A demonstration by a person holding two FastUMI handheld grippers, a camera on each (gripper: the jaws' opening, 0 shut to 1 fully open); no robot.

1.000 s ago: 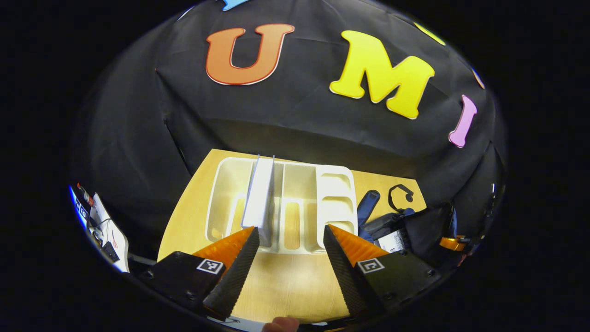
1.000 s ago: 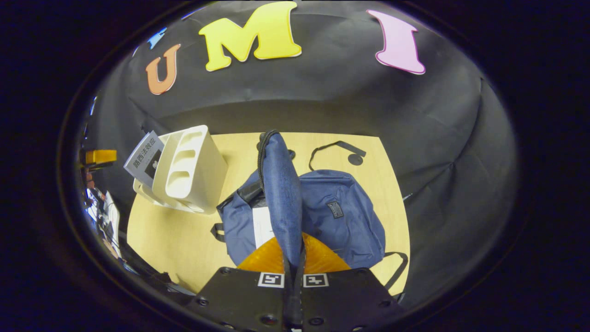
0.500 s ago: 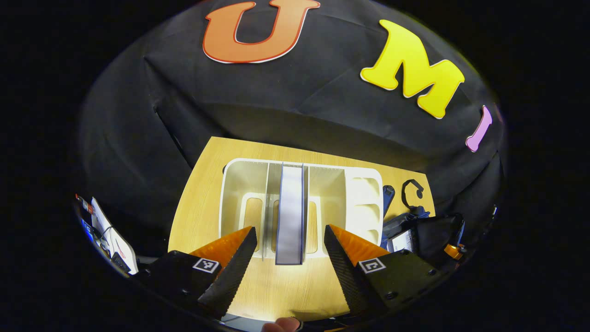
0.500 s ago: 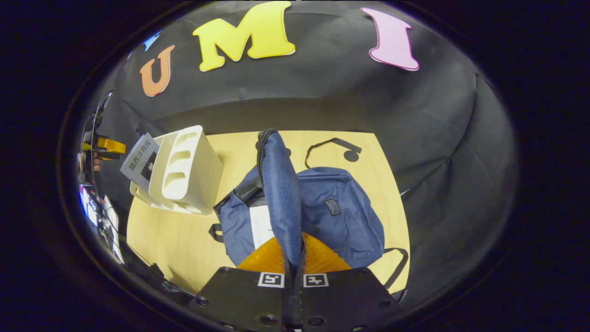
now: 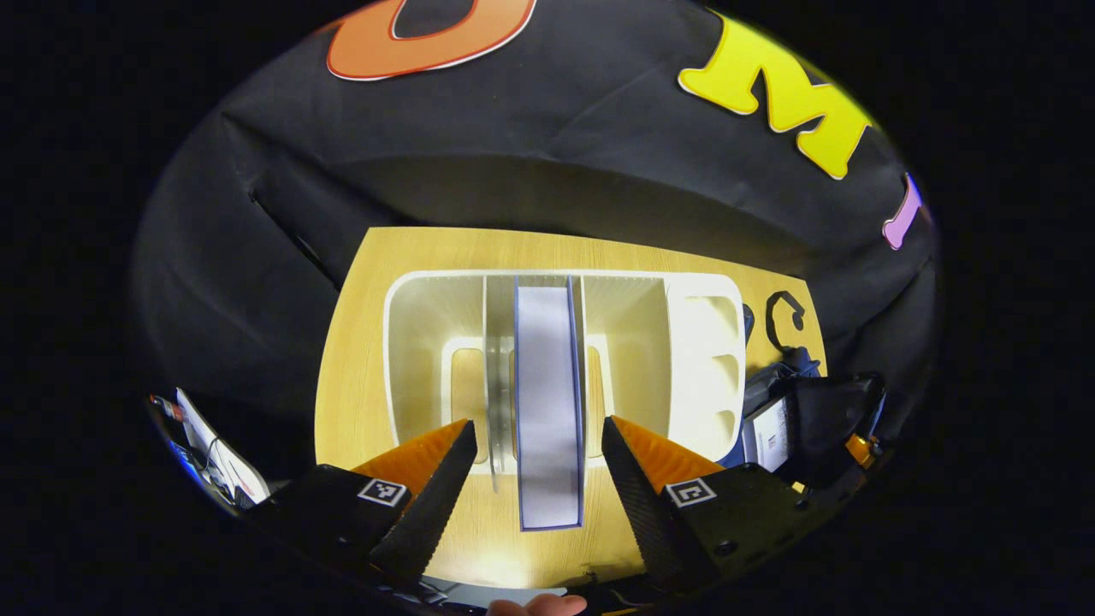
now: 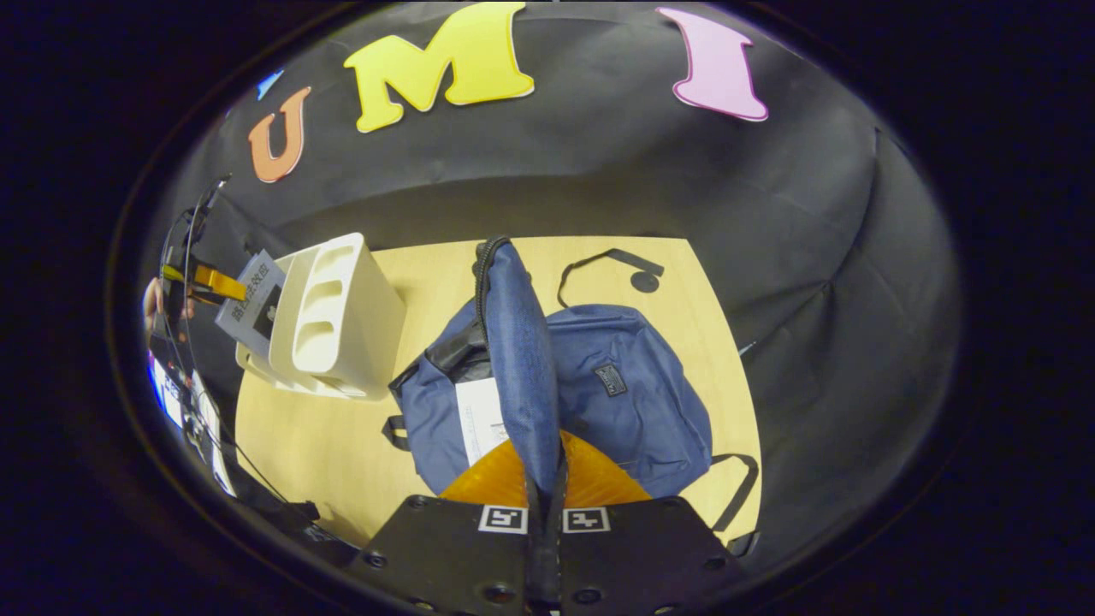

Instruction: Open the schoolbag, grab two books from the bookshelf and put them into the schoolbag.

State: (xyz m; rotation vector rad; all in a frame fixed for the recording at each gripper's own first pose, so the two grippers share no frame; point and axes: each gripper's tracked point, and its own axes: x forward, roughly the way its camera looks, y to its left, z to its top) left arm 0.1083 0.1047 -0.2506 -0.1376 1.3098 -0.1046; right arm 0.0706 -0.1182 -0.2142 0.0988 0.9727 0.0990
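Note:
A white bookshelf [image 5: 428,342] stands on the wooden table [image 5: 359,342], with a grey-white book [image 5: 547,402] upright in a middle slot, its edge pointing at me. My left gripper [image 5: 537,432] is open, and the book's near end lies between its fingers without touching them. The blue schoolbag [image 6: 633,393] lies to the right of the bookshelf [image 6: 329,316]. My right gripper [image 6: 546,466] is shut on the bag's flap [image 6: 517,342] and holds it up, so a white sheet [image 6: 479,419] shows inside. The left gripper [image 6: 205,281] appears at the book [image 6: 252,299].
A black strap [image 6: 612,261] lies on the table behind the bag. Cables and small devices [image 6: 184,402] sit beyond the table's left edge. The black cloth wall closes the back and both sides. Bare tabletop [image 6: 308,436] lies in front of the shelf.
My left gripper has come closer to the shelf and lined up with the book, whose end now sits between its open fingers. The right gripper keeps holding the flap up.

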